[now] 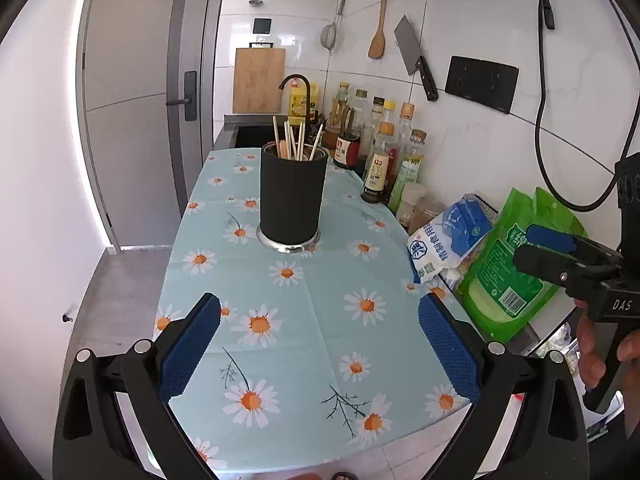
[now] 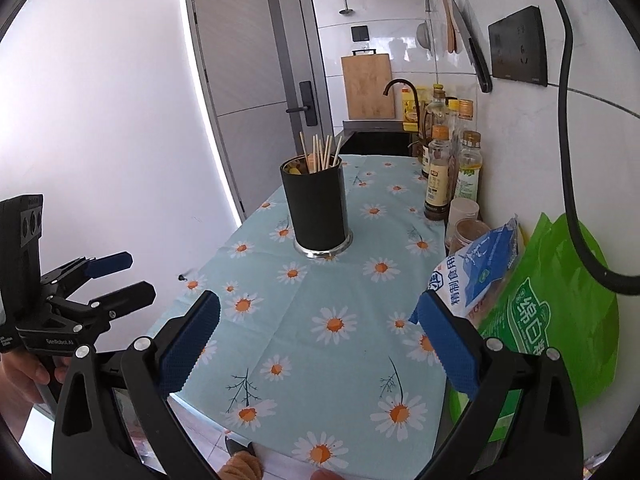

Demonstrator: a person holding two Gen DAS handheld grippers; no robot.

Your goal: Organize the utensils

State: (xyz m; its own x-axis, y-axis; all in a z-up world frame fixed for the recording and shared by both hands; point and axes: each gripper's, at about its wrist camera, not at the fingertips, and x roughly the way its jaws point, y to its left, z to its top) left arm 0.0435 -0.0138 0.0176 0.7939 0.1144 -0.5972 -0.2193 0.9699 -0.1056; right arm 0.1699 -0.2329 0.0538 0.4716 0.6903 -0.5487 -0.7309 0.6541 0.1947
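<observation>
A black cylindrical utensil holder [image 1: 293, 196] stands upright on the daisy tablecloth [image 1: 312, 344], with several wooden chopsticks [image 1: 298, 142] and a wooden spoon standing in it. It also shows in the right wrist view [image 2: 316, 206]. My left gripper [image 1: 320, 344] is open and empty, held over the near part of the cloth, well short of the holder. My right gripper [image 2: 316, 340] is open and empty, also over the near cloth. The right gripper shows at the right edge of the left wrist view [image 1: 556, 256]; the left gripper shows at the left of the right wrist view [image 2: 120, 280].
Sauce and oil bottles [image 1: 380, 152] line the tiled wall. A blue-white salt bag [image 1: 448, 240] and a green bag [image 1: 516, 272] lie at the right edge. A sink with a dark faucet [image 1: 298, 88] is behind the holder. A cleaver [image 1: 414, 58] and wooden spatula [image 1: 378, 24] hang on the wall.
</observation>
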